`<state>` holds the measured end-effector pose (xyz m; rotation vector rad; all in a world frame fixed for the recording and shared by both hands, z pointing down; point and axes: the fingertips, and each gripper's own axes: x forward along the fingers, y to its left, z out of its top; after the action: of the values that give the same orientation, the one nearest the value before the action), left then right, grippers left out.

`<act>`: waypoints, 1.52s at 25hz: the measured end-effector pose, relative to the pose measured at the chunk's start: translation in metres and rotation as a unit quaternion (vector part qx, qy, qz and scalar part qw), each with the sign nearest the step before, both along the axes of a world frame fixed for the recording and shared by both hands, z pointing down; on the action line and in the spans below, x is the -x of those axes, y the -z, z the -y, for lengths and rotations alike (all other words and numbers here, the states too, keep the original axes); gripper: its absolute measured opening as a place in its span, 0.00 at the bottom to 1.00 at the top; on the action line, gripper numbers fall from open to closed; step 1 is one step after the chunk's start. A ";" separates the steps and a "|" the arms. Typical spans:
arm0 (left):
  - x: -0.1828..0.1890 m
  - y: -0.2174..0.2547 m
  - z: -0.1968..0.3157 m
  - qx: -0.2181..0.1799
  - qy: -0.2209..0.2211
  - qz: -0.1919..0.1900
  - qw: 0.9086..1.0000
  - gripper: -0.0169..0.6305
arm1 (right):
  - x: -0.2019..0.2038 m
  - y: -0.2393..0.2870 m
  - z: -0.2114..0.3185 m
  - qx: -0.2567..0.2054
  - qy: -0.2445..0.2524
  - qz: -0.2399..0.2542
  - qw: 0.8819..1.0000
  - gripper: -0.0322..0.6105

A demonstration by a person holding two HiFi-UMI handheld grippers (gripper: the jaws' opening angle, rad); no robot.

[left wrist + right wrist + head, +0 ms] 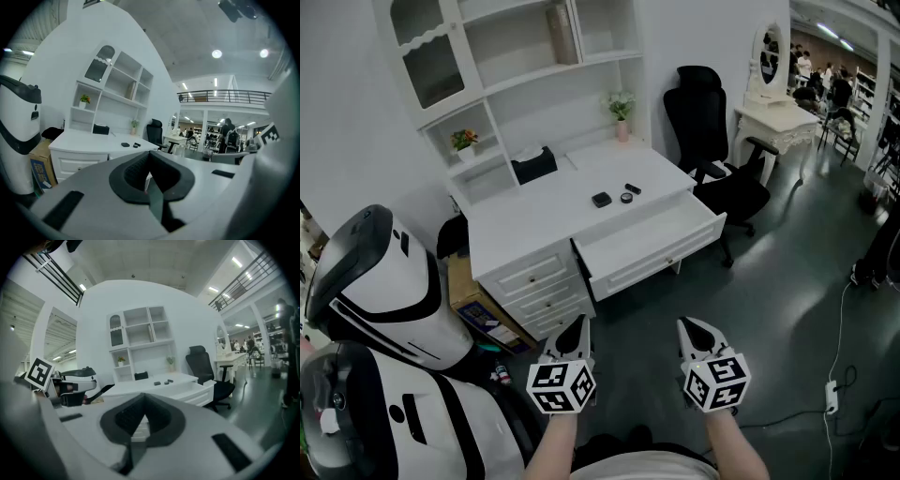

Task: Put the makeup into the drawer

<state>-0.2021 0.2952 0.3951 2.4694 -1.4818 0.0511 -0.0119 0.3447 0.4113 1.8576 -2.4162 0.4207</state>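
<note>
Three small black makeup items (601, 199) lie close together on the white desk top (544, 220), seen small in the left gripper view (124, 145) and the right gripper view (157, 383). Below them the top drawer (652, 246) stands pulled out, with no item visible in it. My left gripper (578, 324) and right gripper (694, 327) hover side by side over the floor, well short of the desk. Both point at it with jaws shut and nothing held. The left gripper (149, 157) and the right gripper (142, 404) each show their pads meeting.
A black office chair (712, 141) stands right of the desk, by the open drawer. A large white machine (375, 281) and a cardboard box (478, 305) sit at the left. A black box (534, 166) rests under the hutch. A cable (836, 356) trails on the floor.
</note>
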 end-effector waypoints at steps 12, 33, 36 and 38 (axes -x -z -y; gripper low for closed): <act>-0.004 -0.005 -0.005 0.001 -0.001 0.008 1.000 0.03 | 0.010 -0.013 -0.006 0.014 0.025 0.006 1.000 0.05; -0.011 -0.018 0.017 0.010 0.013 0.025 1.000 0.24 | -0.004 -0.016 0.015 0.019 0.015 0.033 0.999 0.06; -0.011 -0.019 0.034 0.002 0.015 0.035 0.999 0.27 | -0.005 -0.017 0.028 0.017 0.009 0.027 0.999 0.06; -0.011 -0.023 0.047 0.005 0.011 0.036 0.999 0.28 | -0.004 -0.019 0.039 0.017 0.006 0.023 1.000 0.06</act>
<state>-0.1912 0.2479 0.4177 2.4675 -1.5334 0.1431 -0.0080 0.3061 0.4299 1.8380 -2.4319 0.5054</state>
